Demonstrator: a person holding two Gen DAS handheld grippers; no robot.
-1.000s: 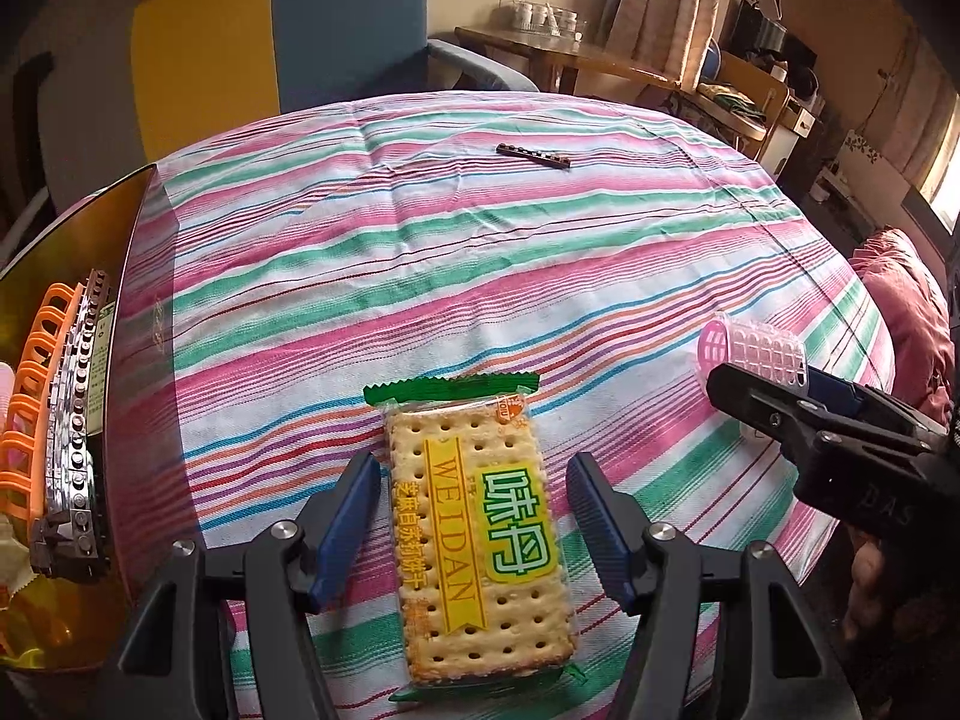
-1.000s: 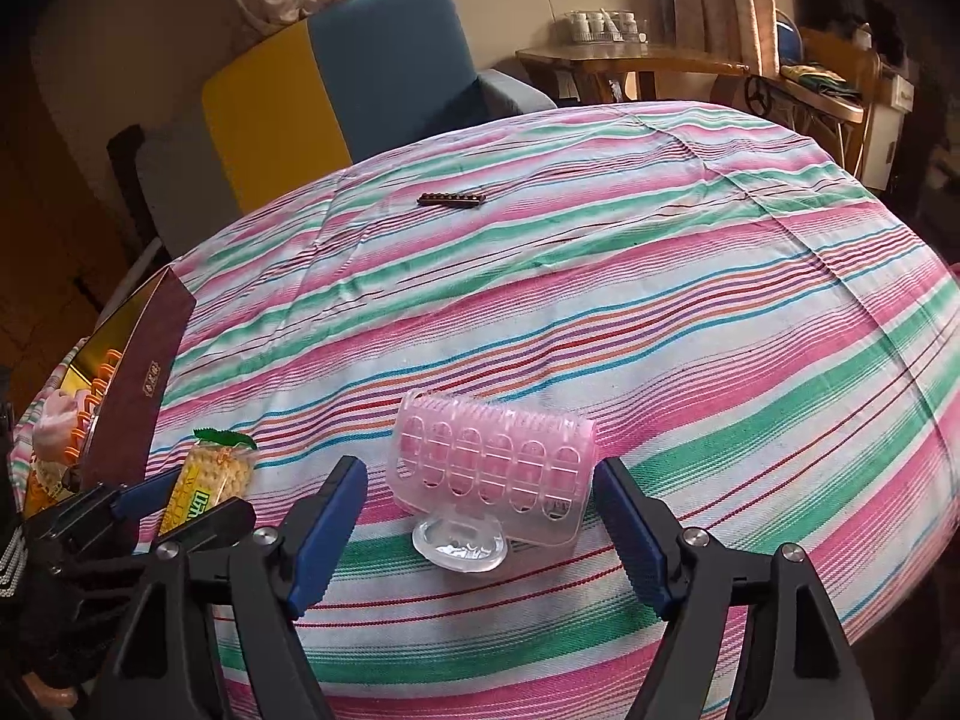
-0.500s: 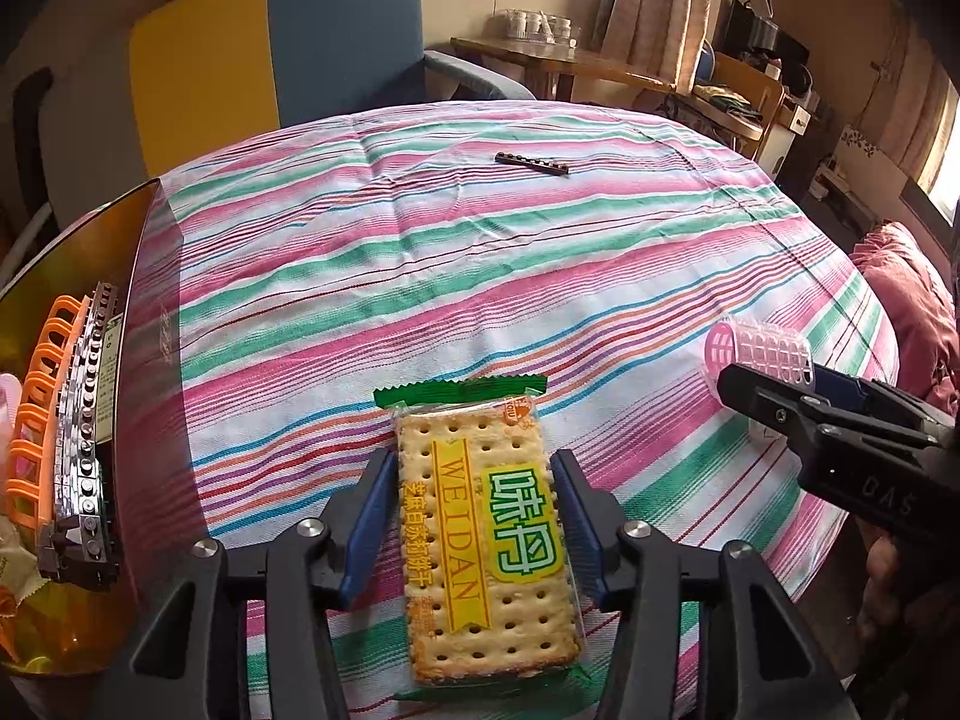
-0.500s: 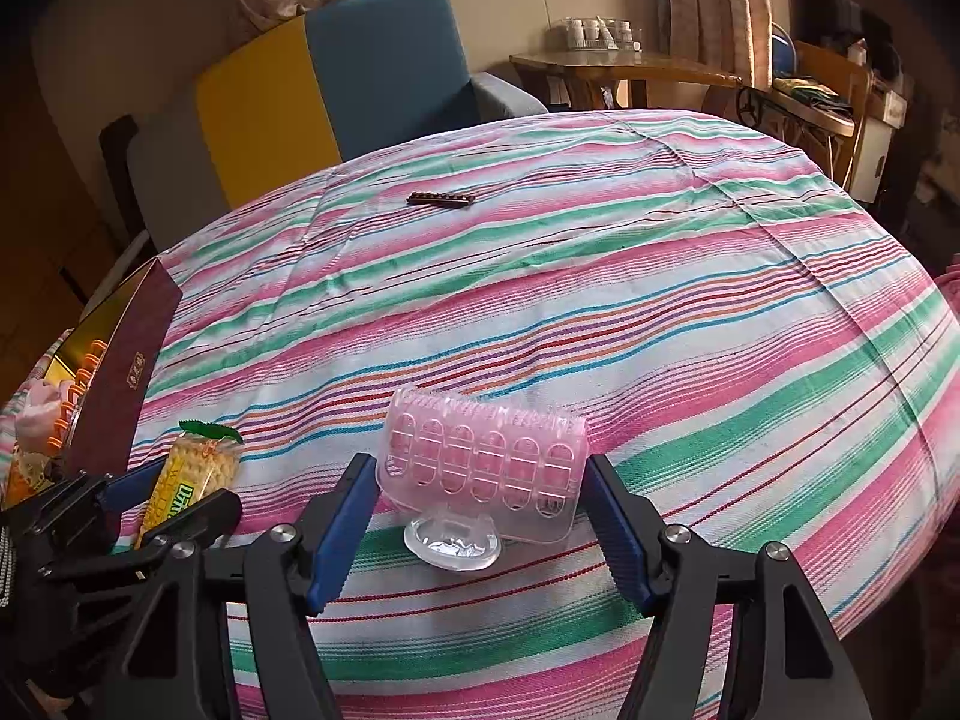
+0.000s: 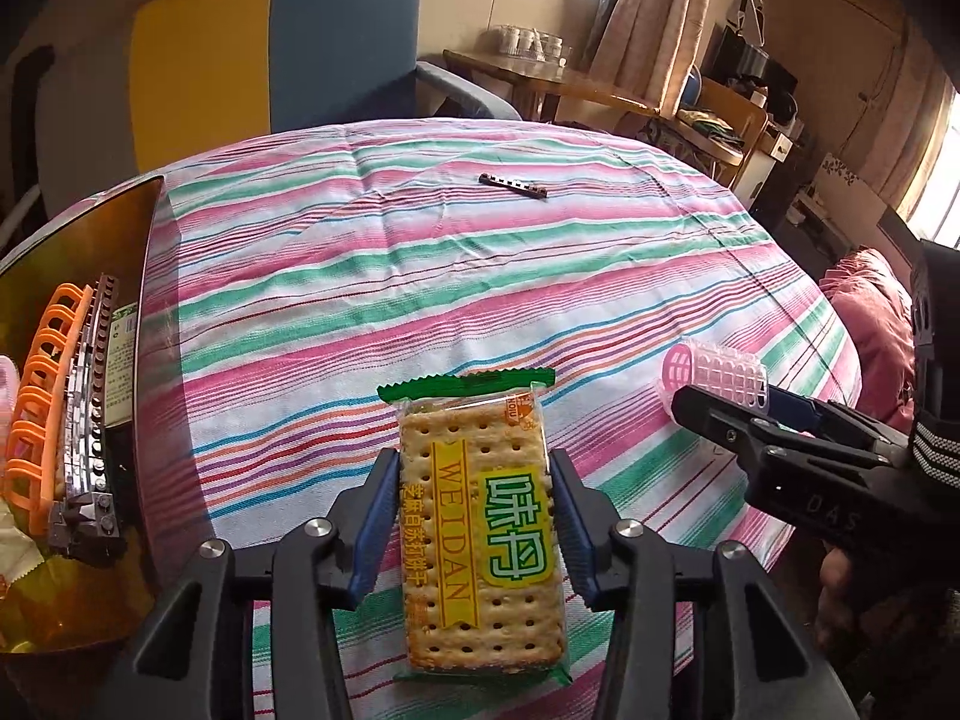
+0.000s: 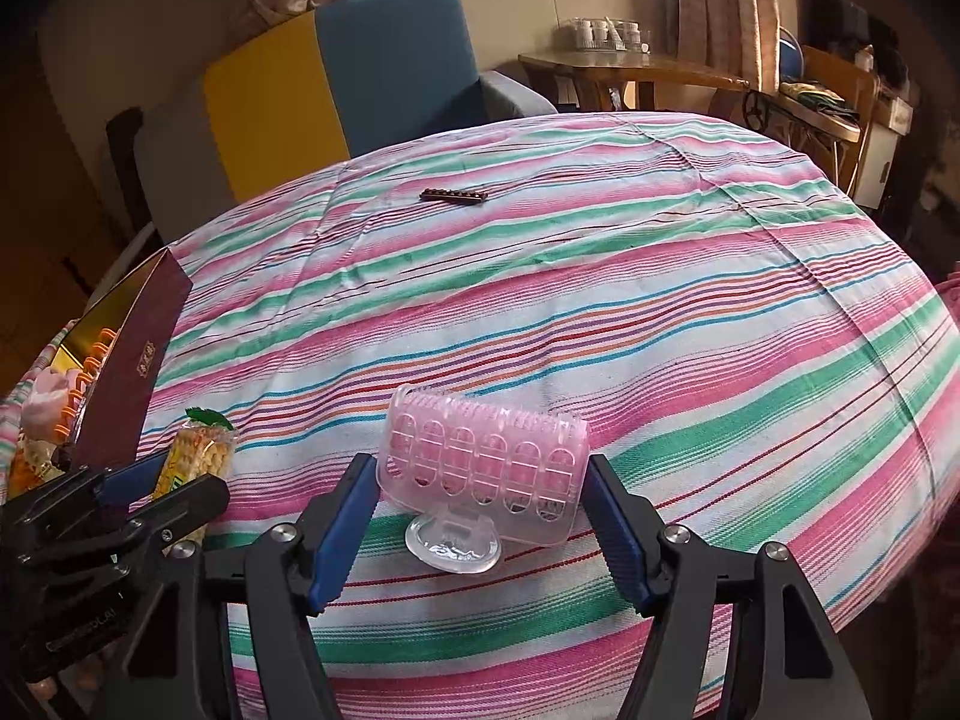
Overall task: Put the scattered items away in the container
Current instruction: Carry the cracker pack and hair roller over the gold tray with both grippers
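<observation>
My left gripper [image 5: 474, 516] has both blue pads pressed against the long sides of the cracker pack [image 5: 480, 531], which lies flat on the striped cloth [image 5: 420, 276]. At my left sits the box [image 5: 129, 276], holding an orange rack [image 5: 45, 396] and a grey brick strip [image 5: 90, 420]. Far across the cloth lies a dark strip [image 5: 513, 186]. At right, my right gripper [image 5: 774, 420] reaches a pink roller [image 5: 717, 373]; whether it grips, I cannot tell.
</observation>
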